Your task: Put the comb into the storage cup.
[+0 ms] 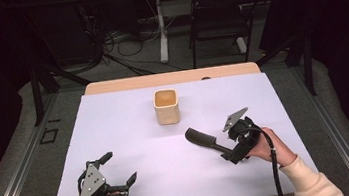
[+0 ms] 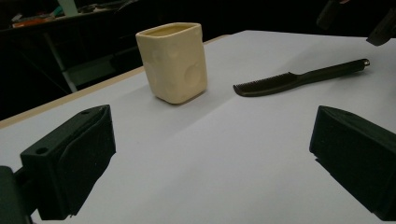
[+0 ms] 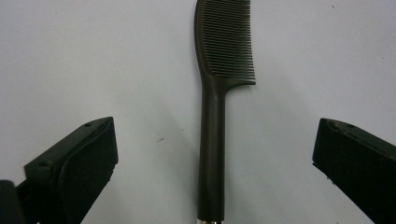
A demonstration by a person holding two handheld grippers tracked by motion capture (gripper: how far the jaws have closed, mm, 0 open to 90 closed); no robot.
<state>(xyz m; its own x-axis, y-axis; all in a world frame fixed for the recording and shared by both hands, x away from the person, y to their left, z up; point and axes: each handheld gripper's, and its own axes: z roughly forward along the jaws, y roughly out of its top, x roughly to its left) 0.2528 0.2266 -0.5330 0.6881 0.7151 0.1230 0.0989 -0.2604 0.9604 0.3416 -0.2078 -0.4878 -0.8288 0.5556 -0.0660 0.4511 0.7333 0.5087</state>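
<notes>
Comb: we note a long black plastic comb [image 1: 208, 141] lying flat on the white sheet, right of centre. Its toothed end points toward the middle of the table and its handle runs back toward the right hand.

Comb, close: in the right gripper view the comb [image 3: 212, 140] lies straight up the middle, teeth on its right edge and a small metal tip at the bottom of the handle.

Right gripper: we see the right gripper [image 1: 232, 155] over the handle end. Its jaws are spread wide, one on each side of the handle, and neither pad touches it. The comb rests free on the sheet.

Left gripper: the left gripper [image 1: 121, 170] sits at the near left of the table, well apart from the comb. Its jaws are spread with only bare sheet between them.

Cup: a cream, square-sided ceramic cup [image 1: 166, 107] stands upright beyond the comb, near the table's middle. We see shallow round dimples on its walls in the left gripper view [image 2: 173, 60].

Surface: a white sheet [image 1: 131, 133] covers a pale wooden table [image 1: 170, 78], whose bare far edge shows.

Background: a dark folding chair [image 1: 218, 17] stands behind the table.
</notes>
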